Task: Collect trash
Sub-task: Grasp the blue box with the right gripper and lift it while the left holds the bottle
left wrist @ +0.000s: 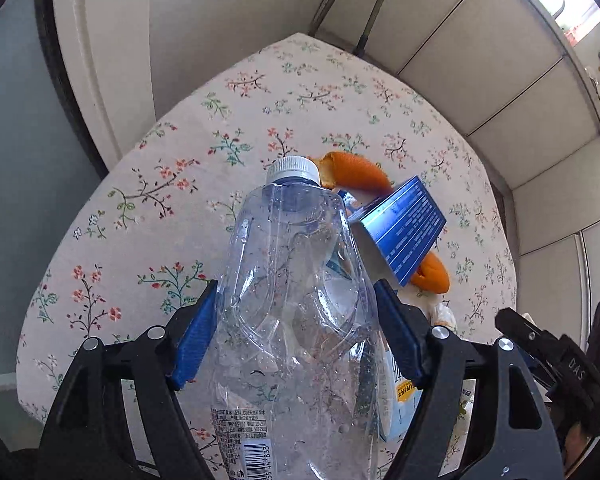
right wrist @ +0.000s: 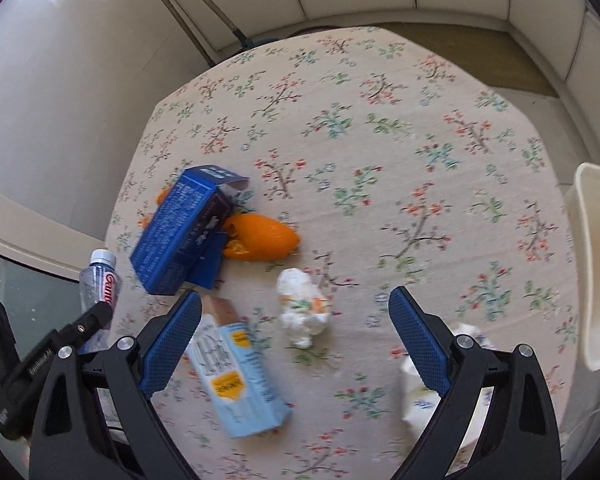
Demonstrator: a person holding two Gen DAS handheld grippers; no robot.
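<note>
Left gripper (left wrist: 296, 320) clamps bottle (left wrist: 296, 300), base cut off, right gripper (right wrist: 294, 344) wide, tissue (right wrist: 302, 308) blurred

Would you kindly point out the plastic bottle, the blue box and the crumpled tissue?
plastic bottle (left wrist: 296, 280): left wrist view, clear body between the fingers.
blue box (right wrist: 180, 236): right wrist view, printed top face.
crumpled tissue (right wrist: 302, 308): right wrist view, middle of the wad.
</note>
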